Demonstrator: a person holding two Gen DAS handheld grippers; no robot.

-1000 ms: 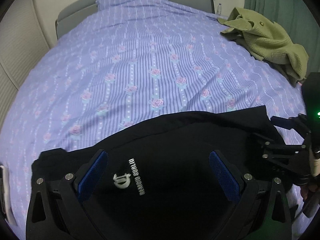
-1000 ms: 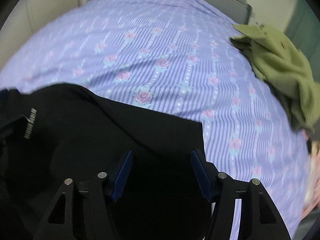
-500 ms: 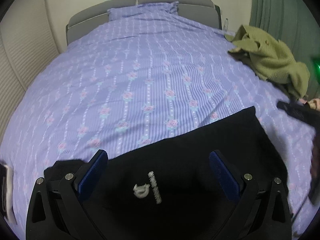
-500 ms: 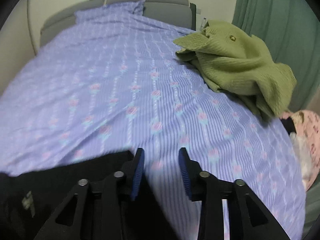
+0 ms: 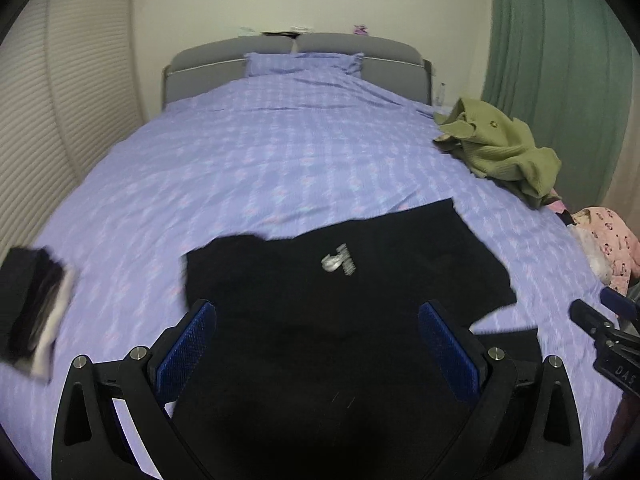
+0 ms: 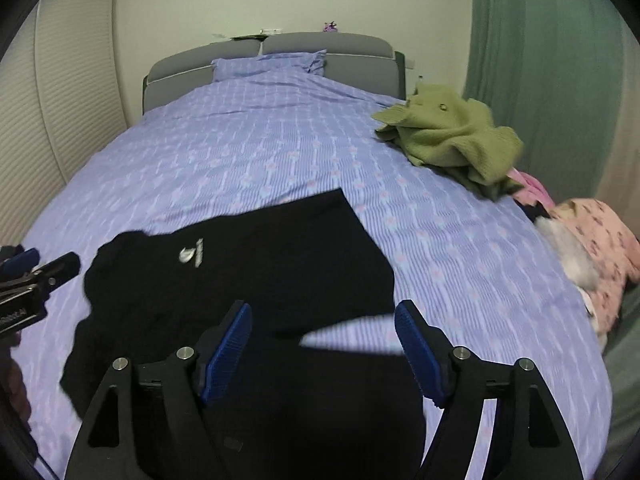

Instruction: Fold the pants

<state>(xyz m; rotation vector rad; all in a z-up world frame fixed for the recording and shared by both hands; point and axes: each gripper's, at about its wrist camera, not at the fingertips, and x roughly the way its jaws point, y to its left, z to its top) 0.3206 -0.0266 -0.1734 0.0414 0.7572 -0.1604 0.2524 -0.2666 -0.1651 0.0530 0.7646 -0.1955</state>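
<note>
Black fabric pants (image 5: 340,300) were spread on the lilac floral-striped bed (image 5: 280,160); left gripper (image 5: 316,344) and right gripper (image 6: 324,344) were held spread, empty.

A home bedroom: bed (image 5: 280,152) with grey headboard (image 5: 224,60) (floral purple sheet), green curtain (image 5: 560,60).

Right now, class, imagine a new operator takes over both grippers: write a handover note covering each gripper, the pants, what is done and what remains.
Left gripper: open, empty, above the near part of the pants.
Right gripper: open, empty, also above them.
Black pants: lying on the purple bedspread, white logo facing up, neither gripper touching them.
Done: pants appear partly folded, edges uneven.
Left: tidy and finish the fold.
Green sweater and pink garment lie to the right, apart from the pants.
</note>
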